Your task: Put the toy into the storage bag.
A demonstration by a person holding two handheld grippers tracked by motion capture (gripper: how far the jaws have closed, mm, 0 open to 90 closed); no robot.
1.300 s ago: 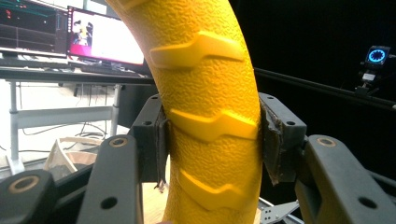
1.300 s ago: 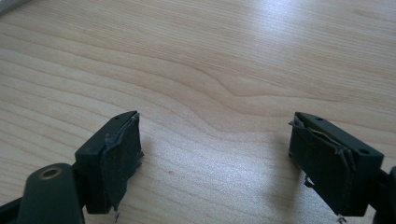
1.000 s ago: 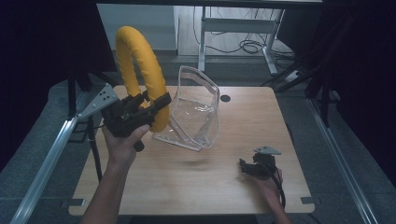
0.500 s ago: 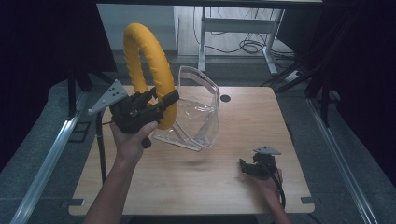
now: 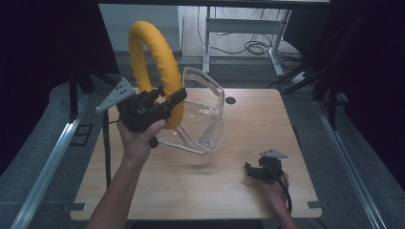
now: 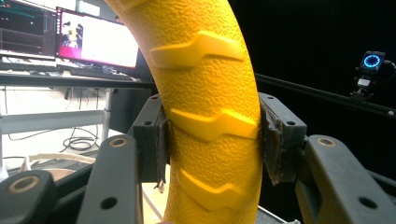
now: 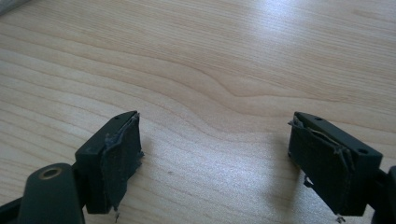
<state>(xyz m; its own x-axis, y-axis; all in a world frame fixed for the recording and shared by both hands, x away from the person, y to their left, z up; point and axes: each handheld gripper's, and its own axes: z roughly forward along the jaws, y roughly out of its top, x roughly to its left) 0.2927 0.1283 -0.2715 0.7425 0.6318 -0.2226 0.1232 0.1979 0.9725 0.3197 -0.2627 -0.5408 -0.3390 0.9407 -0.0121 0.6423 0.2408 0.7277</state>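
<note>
A big yellow textured ring (image 5: 152, 67) stands upright in the air over the table's left half. My left gripper (image 5: 168, 106) is shut on its lower part. In the left gripper view the ring (image 6: 205, 116) fills the gap and both pads press its sides. Just right of the ring a clear plastic container (image 5: 205, 114) stands tilted on the wooden table (image 5: 191, 186). My right gripper (image 5: 249, 171) rests low at the table's front right, pointing left. Seen from the right gripper view, the right gripper (image 7: 212, 158) is open over bare wood with nothing between the jaws.
A small dark hole (image 5: 230, 100) sits in the table top behind the container. Metal rails (image 5: 45, 162) run along both sides of the table. A desk frame and cables (image 5: 248, 43) stand on the floor beyond the far edge.
My left hand has carried the yellow ring a little to the right, closer to the clear container. The right gripper has stayed in place.
</note>
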